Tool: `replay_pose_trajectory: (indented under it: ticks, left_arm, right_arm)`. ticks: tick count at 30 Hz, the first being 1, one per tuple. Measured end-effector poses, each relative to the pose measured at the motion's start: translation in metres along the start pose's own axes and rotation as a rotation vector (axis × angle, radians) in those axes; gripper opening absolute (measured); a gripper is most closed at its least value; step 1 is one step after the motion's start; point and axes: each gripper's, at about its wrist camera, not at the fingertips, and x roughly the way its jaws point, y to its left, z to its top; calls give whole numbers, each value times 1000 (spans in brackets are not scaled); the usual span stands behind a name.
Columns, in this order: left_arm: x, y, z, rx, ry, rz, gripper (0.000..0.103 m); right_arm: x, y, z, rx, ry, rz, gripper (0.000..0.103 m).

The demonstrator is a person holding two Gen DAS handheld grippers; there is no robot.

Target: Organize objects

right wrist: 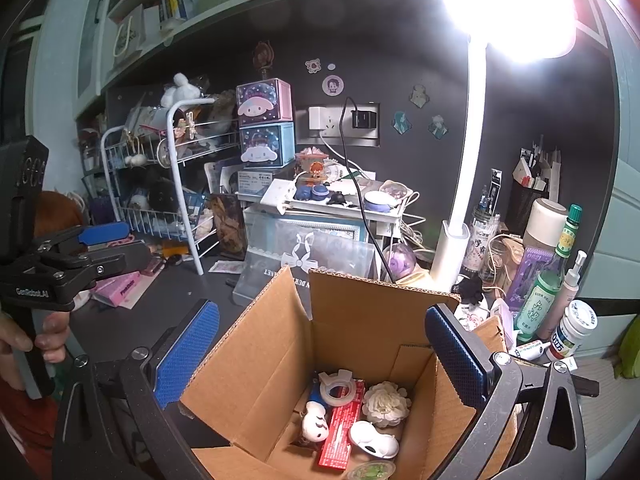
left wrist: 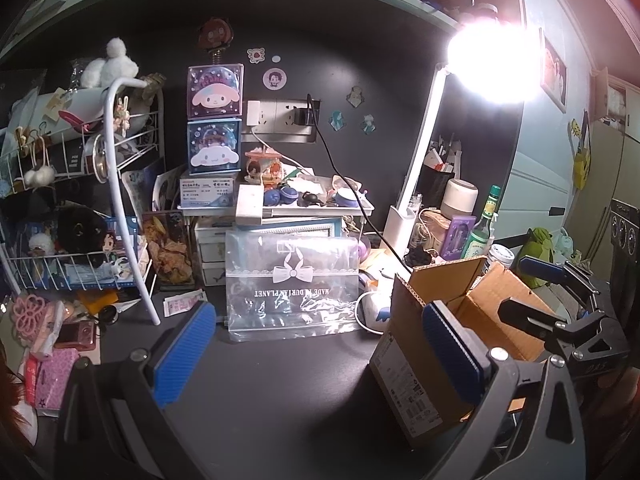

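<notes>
An open cardboard box (right wrist: 264, 364) stands on the dark desk; it also shows in the left wrist view (left wrist: 404, 344). Inside it lie a tape dispenser (right wrist: 336, 388), a red pack (right wrist: 340, 428), a white fabric flower (right wrist: 386, 402) and small white toys (right wrist: 374, 440). My right gripper (right wrist: 320, 356) is open and empty, hovering over the box opening. My left gripper (left wrist: 320, 356) is open and empty above the bare desk, left of the box; it also shows in the right wrist view (right wrist: 108, 246). A clear "Durian Planet" bag (left wrist: 294, 284) stands ahead of it.
A white wire rack (left wrist: 80, 200) full of plush toys stands at the left. Stacked character boxes (left wrist: 215, 120), a cluttered small shelf (left wrist: 304, 200), a lit desk lamp (left wrist: 416, 168), bottles (right wrist: 548, 280) and a pink camera (left wrist: 76, 336) crowd the desk.
</notes>
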Motion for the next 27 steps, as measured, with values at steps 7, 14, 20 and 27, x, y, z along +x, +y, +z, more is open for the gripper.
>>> replay_pose_trajectory:
  ticks: [7,14,20,27]
  left_arm:
    - [0,0,0,0,-1,0,102]
    - [-1,-1,0,0,1,0,102]
    - [-1,0,0,0,1,0,102]
    - [-1,4,1,-1,-1,-11,102]
  right_arm:
    - [0,1,0,1,0,-2,103]
    - [0,1,0,0,1,-1,103]
    - [0,1,0,0,1,-1,103]
    - [0,1,0,0,1,-1,103]
